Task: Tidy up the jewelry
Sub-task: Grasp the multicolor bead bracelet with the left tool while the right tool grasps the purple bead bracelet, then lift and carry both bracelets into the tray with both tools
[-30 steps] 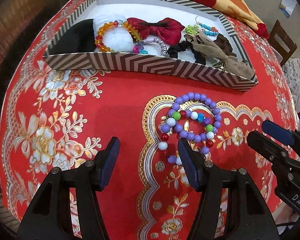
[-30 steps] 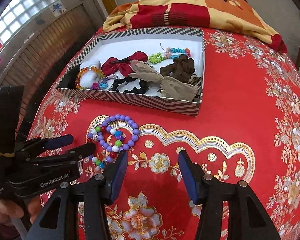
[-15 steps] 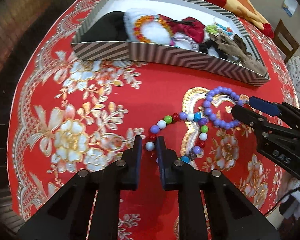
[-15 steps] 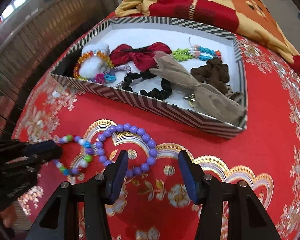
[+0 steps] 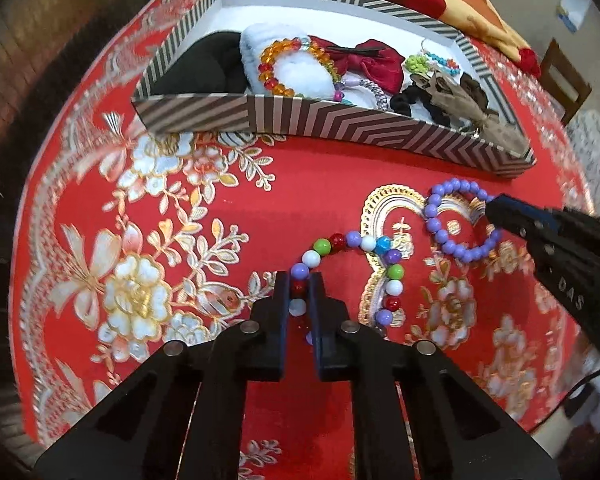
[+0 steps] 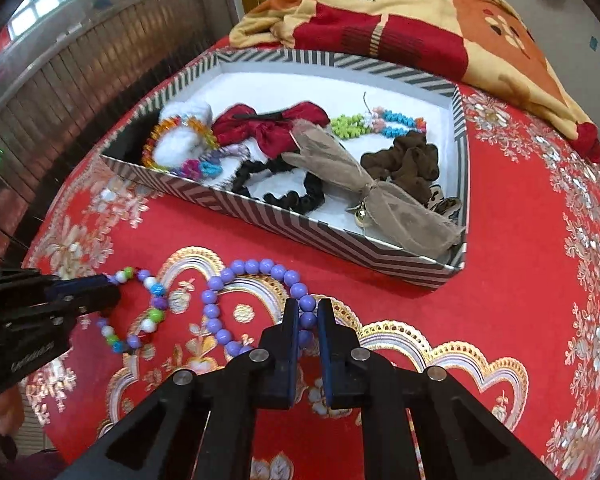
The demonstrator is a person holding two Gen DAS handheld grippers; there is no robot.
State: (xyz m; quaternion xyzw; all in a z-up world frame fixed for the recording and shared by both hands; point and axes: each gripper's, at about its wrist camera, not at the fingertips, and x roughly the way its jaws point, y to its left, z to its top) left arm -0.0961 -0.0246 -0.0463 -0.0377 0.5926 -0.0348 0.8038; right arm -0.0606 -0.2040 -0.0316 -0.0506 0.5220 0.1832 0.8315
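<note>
Bracelets point(image 5: 456, 220) in both downward-angled grippers

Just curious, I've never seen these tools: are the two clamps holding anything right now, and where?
Yes. The left gripper pinches the multicoloured bracelet at its near beads; the right gripper pinches the purple bracelet at beads on its near right side.

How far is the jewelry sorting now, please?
Done: the striped cardboard box already holds an orange bead bracelet, a red bow and scrunchies. In hand: the left tongs pinch the multicoloured bead bracelet; the right tongs pinch the purple bead bracelet. Left: both lie on the red cloth, outside the box.
</note>
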